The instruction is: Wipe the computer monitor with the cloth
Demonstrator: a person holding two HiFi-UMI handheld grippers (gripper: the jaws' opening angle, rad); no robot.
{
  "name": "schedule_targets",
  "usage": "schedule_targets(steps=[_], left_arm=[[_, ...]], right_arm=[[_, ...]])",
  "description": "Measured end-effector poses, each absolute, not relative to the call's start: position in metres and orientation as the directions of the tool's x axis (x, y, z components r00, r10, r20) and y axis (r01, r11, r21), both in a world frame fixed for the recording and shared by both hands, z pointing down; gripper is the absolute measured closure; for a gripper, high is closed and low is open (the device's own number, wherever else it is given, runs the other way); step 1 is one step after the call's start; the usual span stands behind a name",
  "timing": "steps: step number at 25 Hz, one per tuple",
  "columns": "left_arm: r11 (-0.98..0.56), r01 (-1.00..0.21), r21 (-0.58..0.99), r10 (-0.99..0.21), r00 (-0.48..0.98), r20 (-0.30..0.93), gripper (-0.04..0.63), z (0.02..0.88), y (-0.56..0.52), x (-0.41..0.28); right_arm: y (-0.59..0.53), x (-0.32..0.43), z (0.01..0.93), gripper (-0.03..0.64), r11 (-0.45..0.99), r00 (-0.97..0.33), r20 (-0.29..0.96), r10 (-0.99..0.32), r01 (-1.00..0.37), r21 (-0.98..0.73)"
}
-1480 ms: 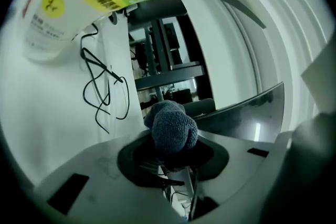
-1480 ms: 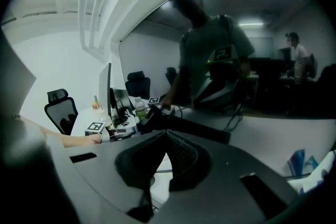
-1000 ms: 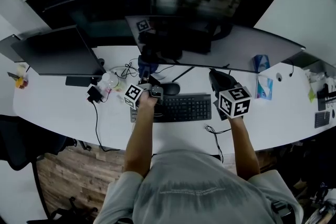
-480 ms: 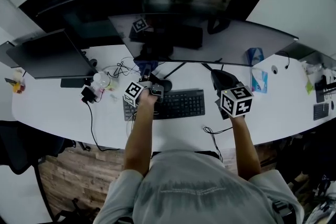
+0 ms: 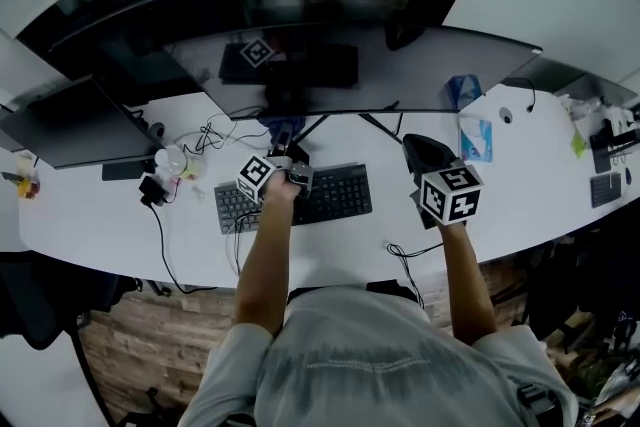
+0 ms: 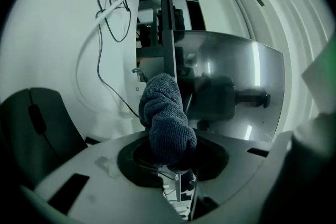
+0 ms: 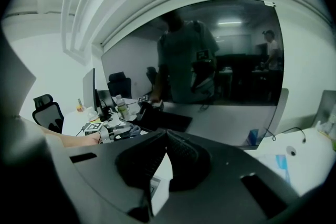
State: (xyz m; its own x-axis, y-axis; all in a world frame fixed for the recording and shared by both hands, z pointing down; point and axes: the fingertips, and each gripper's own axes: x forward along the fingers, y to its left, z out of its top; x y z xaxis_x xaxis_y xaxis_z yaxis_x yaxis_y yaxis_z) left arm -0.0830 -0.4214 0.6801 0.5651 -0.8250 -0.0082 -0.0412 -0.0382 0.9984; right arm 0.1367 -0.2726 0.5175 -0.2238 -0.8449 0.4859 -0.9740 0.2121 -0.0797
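The wide curved monitor stands at the back of the white desk, its dark screen mirroring the room. My left gripper is shut on a bunched blue-grey cloth, held just below the monitor's bottom edge near its stand. In the left gripper view the cloth sticks out of the jaws of that gripper, with the screen just behind it. My right gripper hovers over the desk right of the keyboard, short of the screen. It is shut and holds nothing.
A black keyboard lies under my left arm and a mouse beside the cloth. A second monitor, a bottle and tangled cables are at the left. Tissue packs lie at the right.
The head camera has swung, so the desk and monitors sit further left and higher in view. Both grippers keep about the same places, and the cloth stays in the left one.
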Motion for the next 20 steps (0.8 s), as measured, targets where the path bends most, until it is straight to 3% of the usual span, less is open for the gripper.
schedule_targets(steps=[20], left_arm=[[-0.115, -0.132, 0.985, -0.692, 0.722, 0.016, 0.499, 0.677, -0.39, 0.039]], right_arm=[[-0.231, 0.222, 0.524, 0.615, 0.109, -0.126, 0.478, -0.869, -0.992, -0.063]])
